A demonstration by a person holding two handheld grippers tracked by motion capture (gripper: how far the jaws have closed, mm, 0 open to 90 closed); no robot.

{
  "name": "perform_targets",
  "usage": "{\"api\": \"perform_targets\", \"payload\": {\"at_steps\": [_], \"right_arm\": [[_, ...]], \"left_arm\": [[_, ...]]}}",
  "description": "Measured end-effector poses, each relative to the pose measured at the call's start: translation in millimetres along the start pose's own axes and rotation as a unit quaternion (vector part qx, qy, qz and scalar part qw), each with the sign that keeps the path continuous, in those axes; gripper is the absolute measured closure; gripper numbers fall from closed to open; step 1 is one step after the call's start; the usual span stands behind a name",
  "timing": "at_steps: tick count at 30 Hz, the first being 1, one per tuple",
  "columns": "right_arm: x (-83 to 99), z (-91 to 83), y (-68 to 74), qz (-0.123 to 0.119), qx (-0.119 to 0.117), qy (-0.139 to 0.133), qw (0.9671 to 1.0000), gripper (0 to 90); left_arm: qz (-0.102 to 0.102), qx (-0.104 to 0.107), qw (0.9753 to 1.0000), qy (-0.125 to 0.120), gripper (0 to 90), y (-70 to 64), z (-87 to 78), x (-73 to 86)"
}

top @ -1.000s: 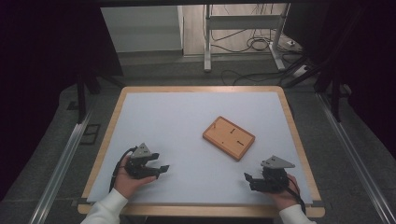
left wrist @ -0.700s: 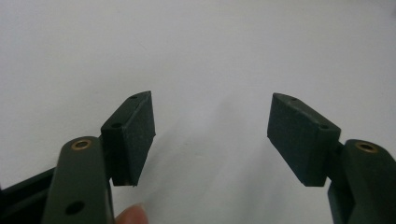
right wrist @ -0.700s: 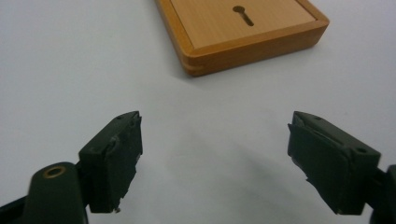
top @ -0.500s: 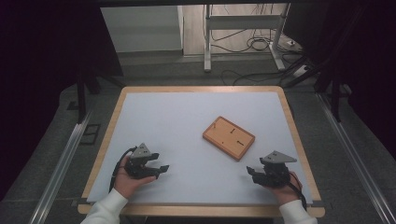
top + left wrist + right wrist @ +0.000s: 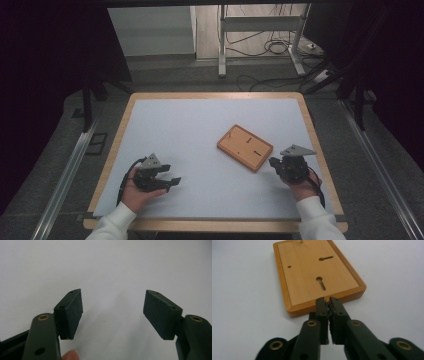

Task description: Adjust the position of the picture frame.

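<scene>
Approaching the flat rectangular orange-brown wooden board (image 5: pixel 317 275) lying just ahead of its tips, the right gripper (image 5: pixel 329 301), jaws pressed together, should open before reaching the near edge, while the left gripper (image 5: pixel 112 307) waits wide apart.

Surface (image 5: pixel 200 130): white top, wooden border. Beyond it: metal stand (image 5: pixel 260 30), loose cables (image 5: pixel 275 47) on grey floor (image 5: pixel 165 70).

Left gripper (image 5: pixel 172 181) agape, right gripper (image 5: pixel 329 300) closed

A wood-edged table (image 5: pixel 112 150) stands on grey floor (image 5: pixel 65 125); behind, a metal stand (image 5: pixel 260 30) (cables (image 5: pixel 272 47) beneath); dark surroundings.
</scene>
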State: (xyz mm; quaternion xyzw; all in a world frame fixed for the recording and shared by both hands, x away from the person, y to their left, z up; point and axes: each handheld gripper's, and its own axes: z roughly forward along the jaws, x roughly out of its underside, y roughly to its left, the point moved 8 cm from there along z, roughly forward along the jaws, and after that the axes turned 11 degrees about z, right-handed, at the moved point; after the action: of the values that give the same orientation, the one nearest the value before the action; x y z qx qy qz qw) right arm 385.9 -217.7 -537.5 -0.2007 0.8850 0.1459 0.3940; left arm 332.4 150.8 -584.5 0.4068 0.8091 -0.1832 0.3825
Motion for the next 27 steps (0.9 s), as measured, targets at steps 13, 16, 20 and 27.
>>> {"api": "perform_targets", "payload": {"at_steps": [13,16,20,27], "right_arm": [[-23.6,30.7,-25.5,-0.009,0.031,0.034,0.9989,89.8],[-28.5,40.6,-29.6,-0.014,0.038,0.042,0.9983,89.9],[-35.8,52.0,-34.0,-0.012,0.044,0.047,0.9979,89.9],[-43.3,62.9,-36.9,-0.007,0.048,0.053,0.9974,89.9]], "left_arm": [[-0.001,0.0,1.0,0.002,30.8,-0.1,0.3,0.0],[-0.002,0.0,1.0,0.001,30.8,0.9,0.0,0.3],[-0.003,0.001,1.0,0.001,30.8,1.8,-0.2,0.9],[-0.003,0.002,1.0,0.0,30.9,2.0,-1.2,0.9]]}}
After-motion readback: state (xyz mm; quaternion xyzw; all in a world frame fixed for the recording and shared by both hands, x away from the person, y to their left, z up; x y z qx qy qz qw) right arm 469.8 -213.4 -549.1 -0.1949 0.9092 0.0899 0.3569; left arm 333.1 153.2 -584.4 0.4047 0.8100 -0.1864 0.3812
